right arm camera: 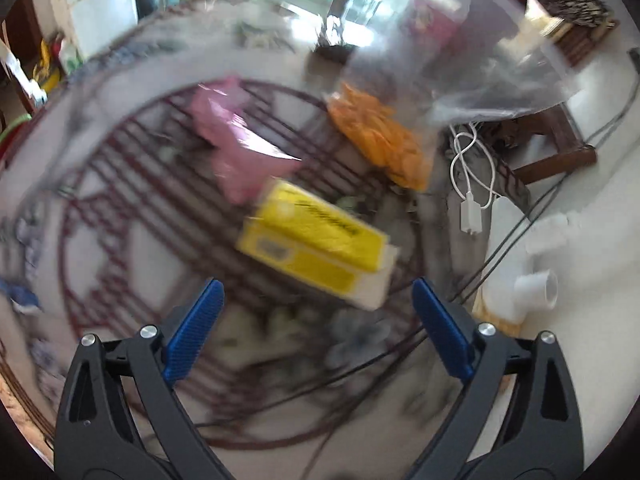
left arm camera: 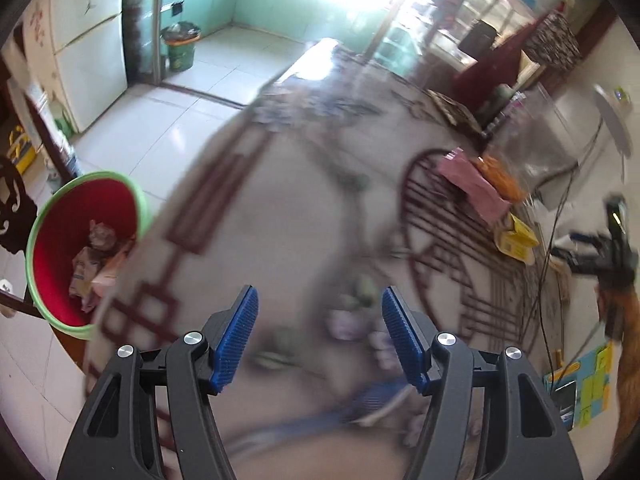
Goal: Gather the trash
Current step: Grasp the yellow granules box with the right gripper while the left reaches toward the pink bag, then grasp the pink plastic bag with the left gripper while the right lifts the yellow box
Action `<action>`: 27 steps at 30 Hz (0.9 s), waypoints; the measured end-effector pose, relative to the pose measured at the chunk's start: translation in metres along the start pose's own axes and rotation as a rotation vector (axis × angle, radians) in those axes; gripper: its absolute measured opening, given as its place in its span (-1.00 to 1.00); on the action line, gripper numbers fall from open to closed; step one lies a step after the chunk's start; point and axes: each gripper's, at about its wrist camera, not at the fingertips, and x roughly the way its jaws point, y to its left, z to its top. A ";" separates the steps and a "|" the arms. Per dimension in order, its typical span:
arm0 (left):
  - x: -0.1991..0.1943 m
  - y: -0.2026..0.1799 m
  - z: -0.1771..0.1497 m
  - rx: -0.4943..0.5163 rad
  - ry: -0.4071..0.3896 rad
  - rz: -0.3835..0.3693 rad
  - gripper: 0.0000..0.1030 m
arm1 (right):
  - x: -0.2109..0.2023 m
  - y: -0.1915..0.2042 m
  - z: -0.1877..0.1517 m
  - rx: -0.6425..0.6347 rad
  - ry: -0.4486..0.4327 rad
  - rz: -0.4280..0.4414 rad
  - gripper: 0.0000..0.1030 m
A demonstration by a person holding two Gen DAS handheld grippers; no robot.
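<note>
My left gripper (left arm camera: 319,338) is open and empty above a patterned tabletop (left arm camera: 288,216), blurred by motion. A red bin with a green rim (left arm camera: 86,248) holding crumpled wrappers stands off the table's left edge. My right gripper (right arm camera: 318,318) is open and empty, just short of a yellow tissue pack (right arm camera: 316,236). A pink wrapper (right arm camera: 236,144) and an orange snack bag (right arm camera: 380,136) under clear plastic (right arm camera: 492,56) lie beyond it. The same items show at the right in the left wrist view: pink wrapper (left arm camera: 472,180), orange bag (left arm camera: 502,174), yellow pack (left arm camera: 516,236).
A blue item (left arm camera: 380,400) lies blurred on the table close under my left gripper. A white charger cable (right arm camera: 470,184) and dark cords (right arm camera: 520,224) hang off the table's right edge. A white fridge (left arm camera: 88,52) and a green bucket (left arm camera: 181,48) stand beyond on the tiled floor.
</note>
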 end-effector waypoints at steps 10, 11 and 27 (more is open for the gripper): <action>0.016 -0.098 -0.021 0.037 0.052 0.027 0.19 | 0.092 -0.030 0.040 -0.148 0.108 0.185 0.86; 0.018 -0.106 -0.018 0.037 0.056 0.024 0.19 | 0.097 -0.029 0.042 -0.143 0.112 0.211 0.87; 0.132 -0.231 0.077 0.015 0.006 0.010 0.19 | 0.076 -0.012 -0.069 0.321 -0.002 0.458 -0.24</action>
